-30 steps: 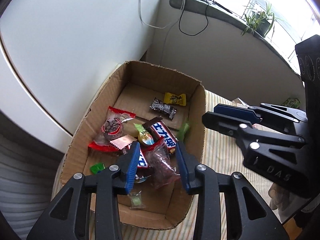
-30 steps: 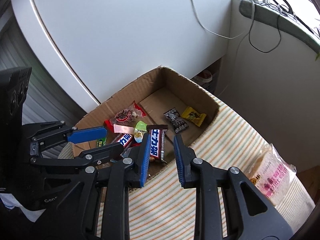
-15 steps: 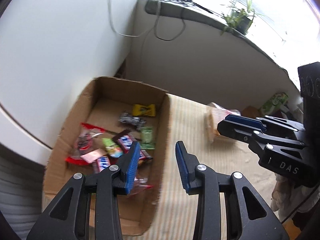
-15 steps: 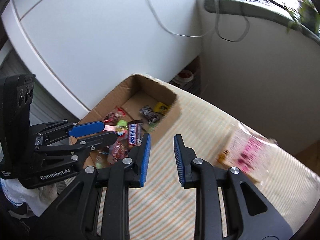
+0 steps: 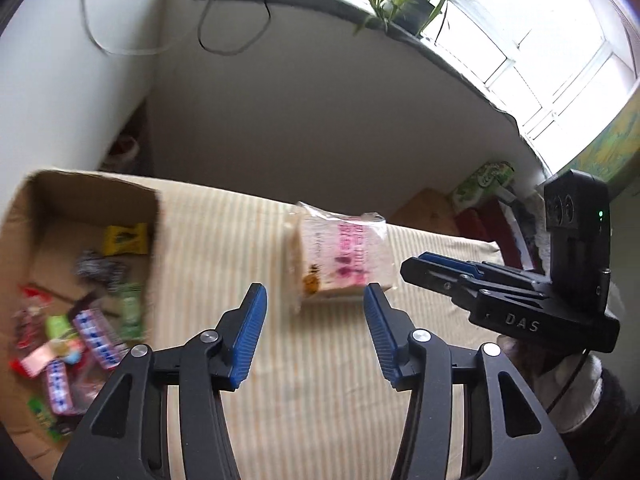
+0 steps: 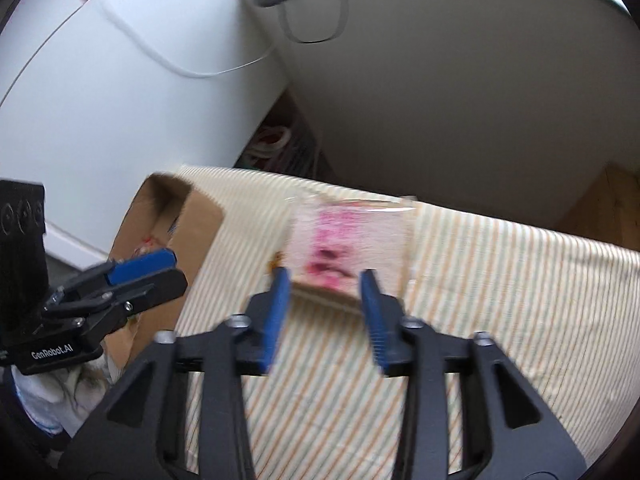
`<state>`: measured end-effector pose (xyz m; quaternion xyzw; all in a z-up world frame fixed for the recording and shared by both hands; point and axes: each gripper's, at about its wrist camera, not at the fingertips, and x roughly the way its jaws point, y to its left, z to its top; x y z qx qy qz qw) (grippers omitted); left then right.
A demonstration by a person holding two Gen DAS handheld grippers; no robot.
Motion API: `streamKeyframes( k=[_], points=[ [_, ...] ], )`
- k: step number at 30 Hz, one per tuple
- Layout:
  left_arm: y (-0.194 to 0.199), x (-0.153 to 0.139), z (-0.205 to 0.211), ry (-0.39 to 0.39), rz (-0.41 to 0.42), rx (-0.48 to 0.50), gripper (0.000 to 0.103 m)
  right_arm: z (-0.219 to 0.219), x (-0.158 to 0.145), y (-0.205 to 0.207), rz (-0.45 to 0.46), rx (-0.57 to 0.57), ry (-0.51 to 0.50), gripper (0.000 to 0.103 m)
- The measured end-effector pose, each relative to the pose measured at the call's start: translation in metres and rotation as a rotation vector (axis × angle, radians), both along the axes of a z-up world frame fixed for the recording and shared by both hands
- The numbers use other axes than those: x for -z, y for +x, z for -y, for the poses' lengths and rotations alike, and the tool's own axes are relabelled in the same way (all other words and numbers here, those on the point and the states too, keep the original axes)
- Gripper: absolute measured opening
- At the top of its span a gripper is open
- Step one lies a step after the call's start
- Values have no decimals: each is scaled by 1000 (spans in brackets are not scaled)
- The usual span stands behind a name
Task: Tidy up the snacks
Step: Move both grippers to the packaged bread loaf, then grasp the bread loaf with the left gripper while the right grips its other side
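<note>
Lying on the striped cloth (image 5: 224, 232) just right of the cardboard box (image 5: 158, 216) of small snacks, the clear-wrapped sandwich bag (image 6: 352, 240) sits straight ahead of the right gripper (image 6: 324, 284), whose spread, empty jaws already frame its near edge, long axis apparently running away from the fingers. By this reading the right gripper is nearer than the left gripper (image 5: 312, 300), which is likewise agape and empty, with the bag (image 5: 340, 256) just beyond its tips. Legible writing is limited to "DAS" and "GenRobot.AI" on the tools; the bag's pink print is too blurred to read.
</note>
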<state>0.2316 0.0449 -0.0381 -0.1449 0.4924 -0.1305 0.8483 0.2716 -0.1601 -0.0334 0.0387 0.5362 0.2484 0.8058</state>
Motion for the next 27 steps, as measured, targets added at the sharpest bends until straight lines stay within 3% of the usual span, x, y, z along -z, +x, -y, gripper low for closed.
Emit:
streamKeyframes(
  k=[6,11,21,22,27],
  points=[
    [31,27,8,-56,-76,-16,50,25,21,25,-66,44,45,68],
    [48,47,14,-71,-133,-33,50,27,37,39,-105,39,60,68],
    [59,66,26,-89,-167,-19,50,13,62,53,-166,12,82,68],
    [58,67,23,-91,-164,-17,50,15,63,53,-170,10,86,62],
    [57,63,29,-74,-151,-1,49,11,63,50,-163,15,85,54]
  ],
)
